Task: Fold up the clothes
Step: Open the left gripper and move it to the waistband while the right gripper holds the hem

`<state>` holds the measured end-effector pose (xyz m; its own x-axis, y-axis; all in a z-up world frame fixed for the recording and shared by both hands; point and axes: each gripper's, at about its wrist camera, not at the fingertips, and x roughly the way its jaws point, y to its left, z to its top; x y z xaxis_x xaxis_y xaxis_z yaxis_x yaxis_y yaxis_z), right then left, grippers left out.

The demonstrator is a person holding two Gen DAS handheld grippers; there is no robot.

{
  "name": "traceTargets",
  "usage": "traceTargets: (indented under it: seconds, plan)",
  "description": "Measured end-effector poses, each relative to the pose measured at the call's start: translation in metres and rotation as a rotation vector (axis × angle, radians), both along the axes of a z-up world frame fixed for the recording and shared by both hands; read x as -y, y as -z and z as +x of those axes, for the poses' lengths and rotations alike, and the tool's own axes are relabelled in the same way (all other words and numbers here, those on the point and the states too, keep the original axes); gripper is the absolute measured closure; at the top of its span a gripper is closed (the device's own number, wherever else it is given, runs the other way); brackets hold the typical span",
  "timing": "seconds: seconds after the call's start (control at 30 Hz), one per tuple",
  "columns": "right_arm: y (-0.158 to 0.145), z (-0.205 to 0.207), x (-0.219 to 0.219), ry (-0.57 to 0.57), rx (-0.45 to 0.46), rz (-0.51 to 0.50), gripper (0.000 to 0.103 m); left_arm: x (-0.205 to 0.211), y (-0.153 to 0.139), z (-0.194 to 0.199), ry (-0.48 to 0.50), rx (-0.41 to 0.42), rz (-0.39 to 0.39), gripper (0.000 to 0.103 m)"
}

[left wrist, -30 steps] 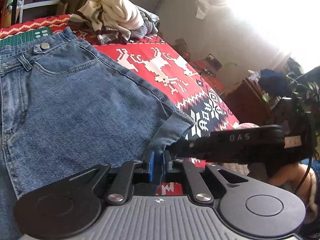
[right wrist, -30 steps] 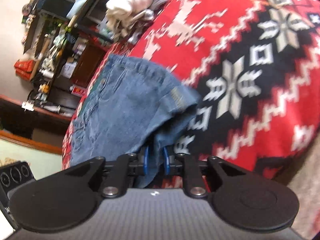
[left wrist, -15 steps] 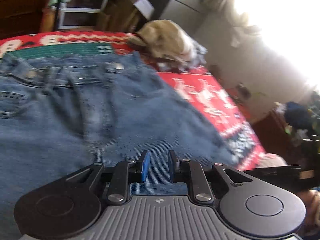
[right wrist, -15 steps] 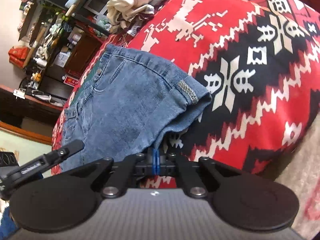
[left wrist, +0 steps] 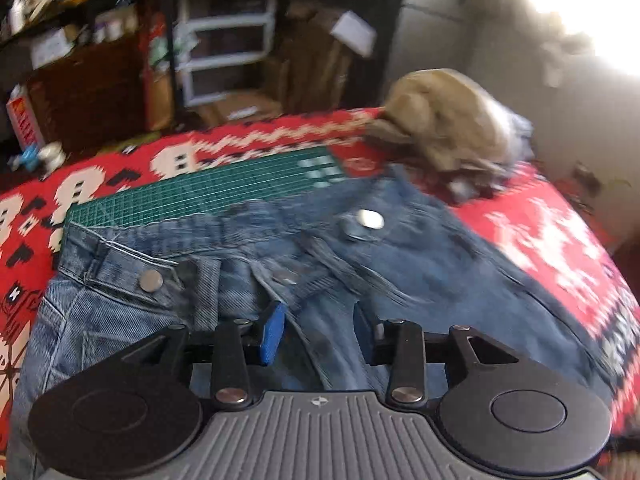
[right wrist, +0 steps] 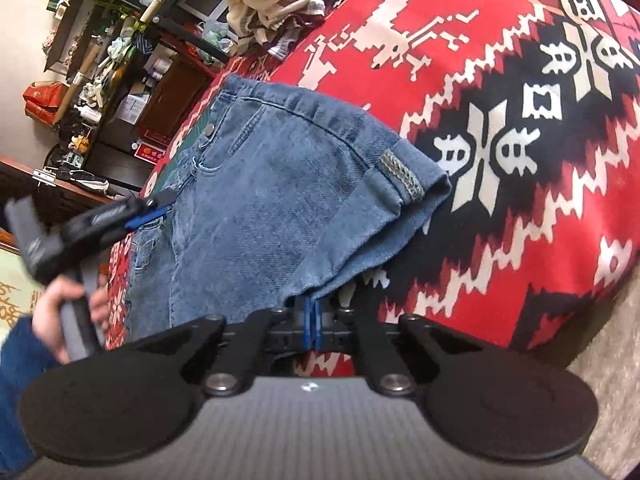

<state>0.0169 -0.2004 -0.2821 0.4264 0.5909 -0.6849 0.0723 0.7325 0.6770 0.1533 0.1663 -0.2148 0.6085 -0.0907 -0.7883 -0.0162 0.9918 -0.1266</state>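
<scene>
Red blanket, shorts point(left wrist: 248, 280) flat, waist by green mat point(left wrist: 208, 196).
L gripper point(left wrist: 318, 334) let go of hem, jaws now apart over fly; R gripper point(right wrist: 311, 322) jaws still clamped on hem; regrasp for fold likely next.

A red patterned blanket point(left wrist: 560, 240) covered the surface, with a green cutting mat point(left wrist: 208, 196) on it. Cluttered dark shelves point(left wrist: 224, 40) stood behind; a white drawer unit point(left wrist: 224, 44) sat among them.

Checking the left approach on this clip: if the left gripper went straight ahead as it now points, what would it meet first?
Most likely the jeans: the open left gripper points at the denim near the fly, below the waistband. Blur leaves the gap between them unclear.
</scene>
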Motion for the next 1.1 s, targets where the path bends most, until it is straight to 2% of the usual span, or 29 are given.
traceTargets:
  seconds: [0.1, 0.17, 0.2, 0.3, 0.4, 0.5, 0.67, 0.83, 0.97, 1.1]
  plan:
    - [0.000, 0.000, 0.001, -0.004, 0.004, -0.005, 0.101, -0.007, 0.004, 0.016, -0.023, -0.042, -0.010, 0.071]
    - [0.000, 0.000, 0.001, -0.005, 0.003, -0.003, 0.101, -0.009, 0.003, 0.021, -0.027, -0.043, 0.002, 0.090]
    - [0.000, 0.001, 0.000, -0.008, 0.004, -0.004, 0.101, -0.011, 0.004, 0.023, -0.034, -0.041, 0.003, 0.095]
    - [-0.002, 0.003, -0.004, -0.033, 0.024, -0.037, 0.102, -0.011, 0.005, 0.021, -0.034, -0.016, 0.018, 0.096]
    - [-0.009, 0.000, -0.005, -0.041, 0.030, -0.079, 0.102, 0.000, 0.004, 0.014, -0.014, 0.043, 0.100, 0.096]
    - [-0.005, -0.001, 0.004, -0.014, 0.019, -0.048, 0.102, -0.003, 0.008, 0.015, -0.022, 0.043, 0.092, 0.096]
    - [-0.002, -0.004, 0.011, 0.009, 0.000, -0.015, 0.102, -0.009, 0.005, 0.013, -0.020, 0.039, 0.050, 0.093]
    - [-0.009, -0.012, 0.025, 0.024, 0.000, -0.052, 0.102, -0.016, -0.011, -0.002, -0.019, 0.070, 0.010, 0.093]
    - [-0.024, -0.020, 0.029, -0.002, 0.046, -0.092, 0.103, 0.003, -0.022, -0.029, 0.070, 0.073, -0.076, 0.093]
    - [-0.028, -0.018, 0.014, -0.101, 0.029, -0.039, 0.103, 0.037, -0.020, -0.058, 0.196, 0.027, -0.168, 0.093]
